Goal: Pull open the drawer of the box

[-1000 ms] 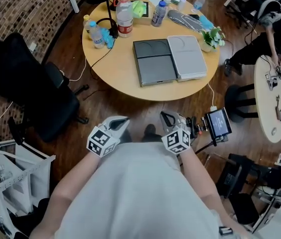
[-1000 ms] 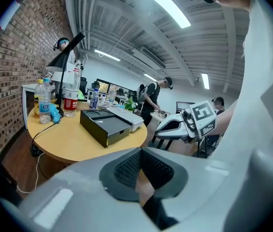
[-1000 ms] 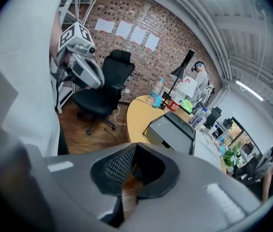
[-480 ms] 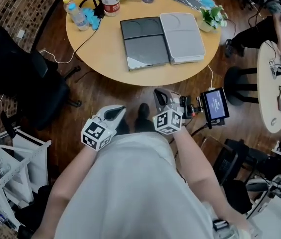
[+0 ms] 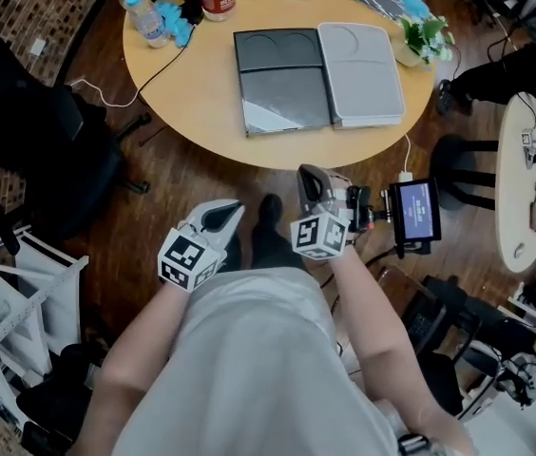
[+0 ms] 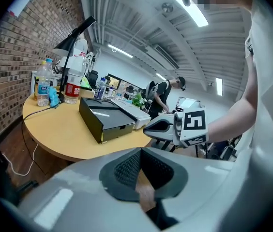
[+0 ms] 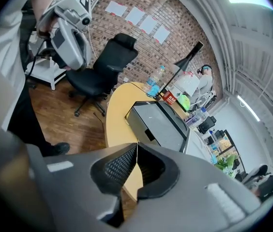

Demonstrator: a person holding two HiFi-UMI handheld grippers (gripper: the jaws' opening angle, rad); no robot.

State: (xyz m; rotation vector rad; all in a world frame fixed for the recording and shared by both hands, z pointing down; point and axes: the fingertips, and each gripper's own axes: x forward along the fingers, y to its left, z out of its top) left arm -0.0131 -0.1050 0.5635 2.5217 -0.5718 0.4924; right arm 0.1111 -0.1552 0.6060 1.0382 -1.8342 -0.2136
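Observation:
A flat black box (image 5: 282, 79) lies on the round wooden table (image 5: 201, 112), with a white box (image 5: 361, 72) against its right side. The black box's drawer front (image 6: 119, 129) faces the table's near edge and is closed. I hold both grippers close to my body, over the floor and short of the table. My left gripper (image 5: 225, 212) is shut with nothing in it, its pads meeting at the tips (image 6: 140, 151). Level with it on the right, my right gripper (image 5: 311, 177) is also shut and empty (image 7: 136, 145). The black box (image 7: 158, 122) shows beyond its jaws.
Water bottles (image 5: 144, 17) and a black lamp base (image 5: 187, 8) stand at the table's far side, a small plant (image 5: 427, 38) at its right. A black office chair (image 5: 30, 150) is left, a screen on a stand (image 5: 415, 212) right. Another person (image 5: 534, 55) works at a second table (image 5: 525, 188).
The table has slid up the head view and looks slightly larger. Both grippers stay shut near my body, almost where they were.

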